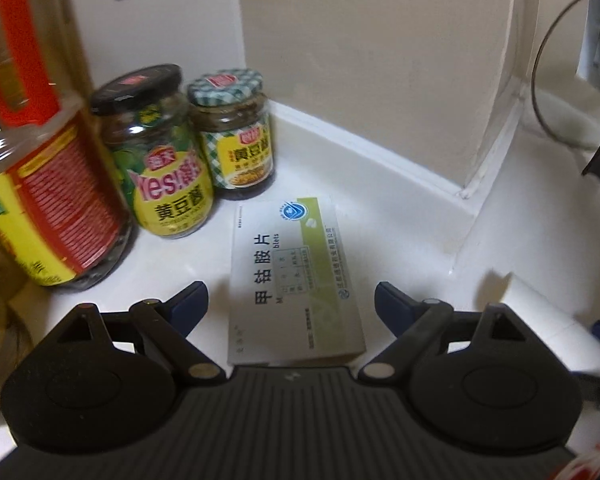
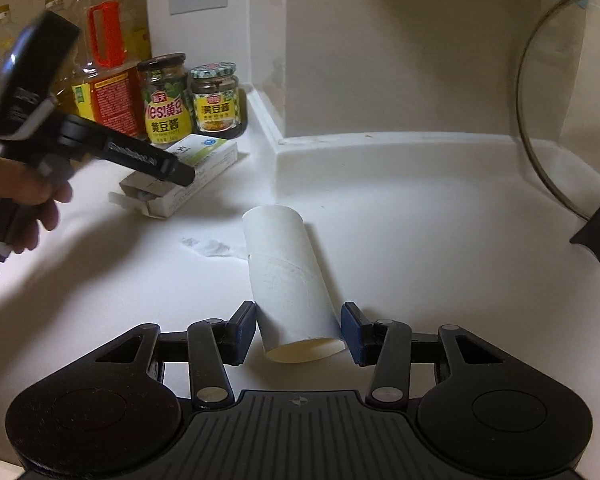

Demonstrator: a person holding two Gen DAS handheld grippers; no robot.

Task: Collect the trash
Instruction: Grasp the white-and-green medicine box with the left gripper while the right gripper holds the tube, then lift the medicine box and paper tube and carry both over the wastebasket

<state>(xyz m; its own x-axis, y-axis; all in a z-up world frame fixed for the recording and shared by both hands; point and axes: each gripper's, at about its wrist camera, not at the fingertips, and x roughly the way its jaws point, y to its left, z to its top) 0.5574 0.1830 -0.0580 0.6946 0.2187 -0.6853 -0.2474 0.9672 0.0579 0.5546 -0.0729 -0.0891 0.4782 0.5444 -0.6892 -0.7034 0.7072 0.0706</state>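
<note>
Left wrist view: the left gripper (image 1: 290, 300), jaws spread wide, straddles the medicine box (image 1: 292, 276) lying near the counter's (image 1: 380, 240) back corner, ready to close.

Right wrist view: the right gripper (image 2: 299, 330) brackets the cardboard tube (image 2: 288, 280) mid-counter; pads sit just beside it, contact uncertain.

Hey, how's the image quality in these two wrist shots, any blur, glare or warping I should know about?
Left wrist view: the oil bottle at the left edge is smeared and stretched, while the medicine box print stays readable. Right wrist view: the left gripper and the hand holding it are blurred; the cardboard tube is sharp; light washes out the countertop, and the wall edges bow.
</note>
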